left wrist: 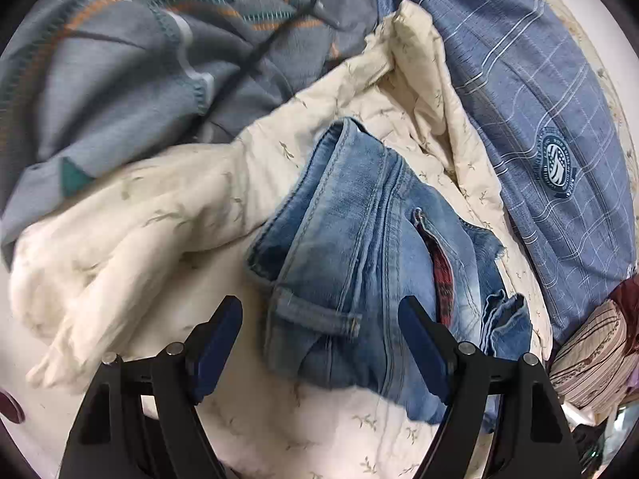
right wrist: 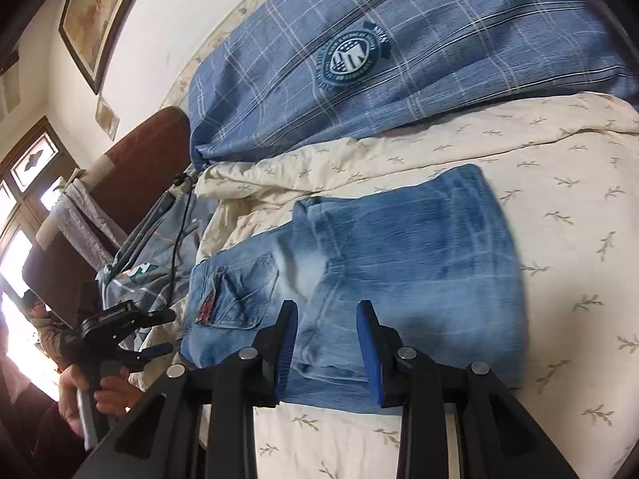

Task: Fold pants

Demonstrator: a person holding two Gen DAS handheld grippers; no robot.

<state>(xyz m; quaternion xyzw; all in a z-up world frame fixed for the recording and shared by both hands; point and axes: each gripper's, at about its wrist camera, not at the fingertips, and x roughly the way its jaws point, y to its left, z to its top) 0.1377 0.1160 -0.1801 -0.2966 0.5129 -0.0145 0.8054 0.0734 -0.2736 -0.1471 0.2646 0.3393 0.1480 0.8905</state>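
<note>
A cream leaf-print quilt (right wrist: 559, 207) covers the bed; the blue checked pillow (right wrist: 399, 80) lies along its far edge, the folded jeans (right wrist: 419, 263) on its middle. The left gripper (left wrist: 319, 343) gapes wide above the jeans, empty; the right gripper (right wrist: 327, 343) is narrowed over their near edge, grip unclear

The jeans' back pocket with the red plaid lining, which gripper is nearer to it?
Left. The left gripper hangs open right over the waist end, the back pocket just past its fingers. The right gripper grips the jeans further along, the pocket off to its side.

One pair of jeans (right wrist: 359, 255), one plaid pillow (right wrist: 399, 60), one cream quilt (right wrist: 559, 207), one framed picture (right wrist: 96, 12).
</note>
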